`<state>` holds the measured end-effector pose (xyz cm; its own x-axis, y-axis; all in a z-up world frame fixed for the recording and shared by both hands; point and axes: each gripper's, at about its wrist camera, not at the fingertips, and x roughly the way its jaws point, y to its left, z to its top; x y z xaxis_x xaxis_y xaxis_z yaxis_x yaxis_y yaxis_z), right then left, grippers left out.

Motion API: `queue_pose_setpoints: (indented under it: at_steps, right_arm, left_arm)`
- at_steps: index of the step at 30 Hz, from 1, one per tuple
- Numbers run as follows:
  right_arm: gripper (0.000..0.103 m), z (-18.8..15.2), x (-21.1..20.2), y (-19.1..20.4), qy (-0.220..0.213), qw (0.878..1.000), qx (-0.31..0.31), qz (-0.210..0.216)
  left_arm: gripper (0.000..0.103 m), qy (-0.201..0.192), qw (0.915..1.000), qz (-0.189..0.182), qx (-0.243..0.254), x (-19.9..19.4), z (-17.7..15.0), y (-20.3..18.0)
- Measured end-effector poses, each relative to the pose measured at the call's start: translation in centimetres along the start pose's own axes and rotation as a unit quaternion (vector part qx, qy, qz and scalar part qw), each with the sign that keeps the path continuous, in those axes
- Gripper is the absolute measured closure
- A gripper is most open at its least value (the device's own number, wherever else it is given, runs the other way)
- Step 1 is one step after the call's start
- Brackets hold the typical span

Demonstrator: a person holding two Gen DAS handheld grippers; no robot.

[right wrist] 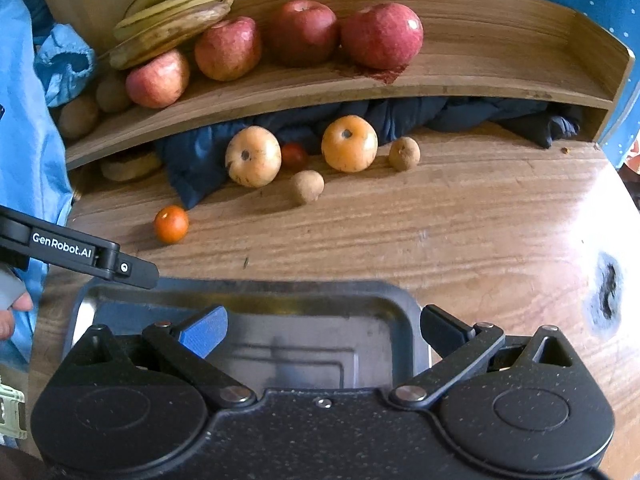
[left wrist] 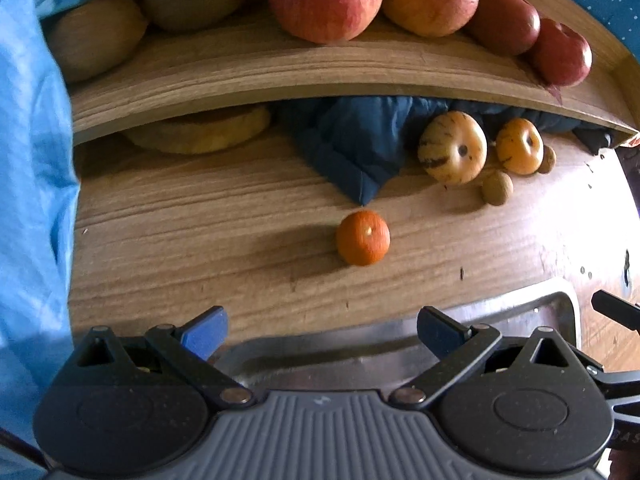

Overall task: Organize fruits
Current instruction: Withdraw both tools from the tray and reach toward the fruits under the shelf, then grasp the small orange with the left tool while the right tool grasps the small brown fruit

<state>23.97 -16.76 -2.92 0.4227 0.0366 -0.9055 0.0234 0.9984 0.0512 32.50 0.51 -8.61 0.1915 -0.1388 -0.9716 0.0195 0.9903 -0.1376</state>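
1. The brown wood-grain table [right wrist: 440, 232] filled both views, and a raised curved wooden shelf [right wrist: 460, 76] ran across it at 12 o'clock.
2. A crumpled dark blue cloth [right wrist: 472, 114] lay stuffed beneath the shelf, one corner spilling out onto the table toward the small round orange fruit [right wrist: 171, 224]; a light blue plastic sheet [right wrist: 24, 128] hung at 9 o'clock.
3. The shelf held a bunch of yellow, brown-streaked bananas [right wrist: 176, 12] at 11 o'clock, four red apples [right wrist: 382, 36] in a row, and brown oval kiwis [right wrist: 78, 116] at its left end.
4. The rectangular grey metal tray [right wrist: 288, 344] sat on the table at 6 o'clock, directly under both grippers, with nothing visible in the part that showed.
5. Two yellow-orange round fruits with dark stem spots [right wrist: 349, 143] rested against the cloth at 12 o'clock, a small red tomato-like fruit [right wrist: 294, 156] between them.
6. Two small brown round fruits [right wrist: 307, 187] lay just beside them, apart from one another.
7. The small orange fruit sat alone on the table at 10 o'clock in the right wrist view, beyond the tray.
8. The left gripper [left wrist: 322, 334] was spread wide and held nothing; the right gripper [right wrist: 322, 332] likewise stood wide and empty.
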Motion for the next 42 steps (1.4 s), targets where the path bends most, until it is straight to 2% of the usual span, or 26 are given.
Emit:
queue_pose_setpoints:
  at_steps: [11, 27, 30, 35, 42]
  right_arm:
    - [0.001, 2.9, 2.6, 0.0, -0.013, 1.0, -0.022, -0.014]
    - [0.002, 5.9, 5.2, -0.7, -0.013, 1.0, -0.019, 0.02]
    - [0.005, 6.2, 5.6, -0.4, -0.012, 0.999, -0.02, 0.028]
    - [0.019, 6.5, 6.0, -0.1, -0.013, 0.999, -0.017, 0.045]
    - [0.033, 6.9, 6.4, 0.5, -0.016, 0.999, -0.02, 0.045]
  left_arm:
    - [0.001, -0.005, 1.0, -0.004, -0.004, 1.4, 1.4, -0.5]
    - [0.003, -0.013, 0.9997, -0.018, 0.004, 1.2, 1.8, 0.5]
    - [0.008, -0.02, 0.9995, -0.023, 0.003, 0.9, 1.9, 0.5]
    - [0.016, -0.029, 0.999, -0.034, 0.004, 0.4, 1.8, 0.4]
    - [0.028, -0.034, 0.9984, -0.044, 0.006, -0.3, 1.9, 0.0]
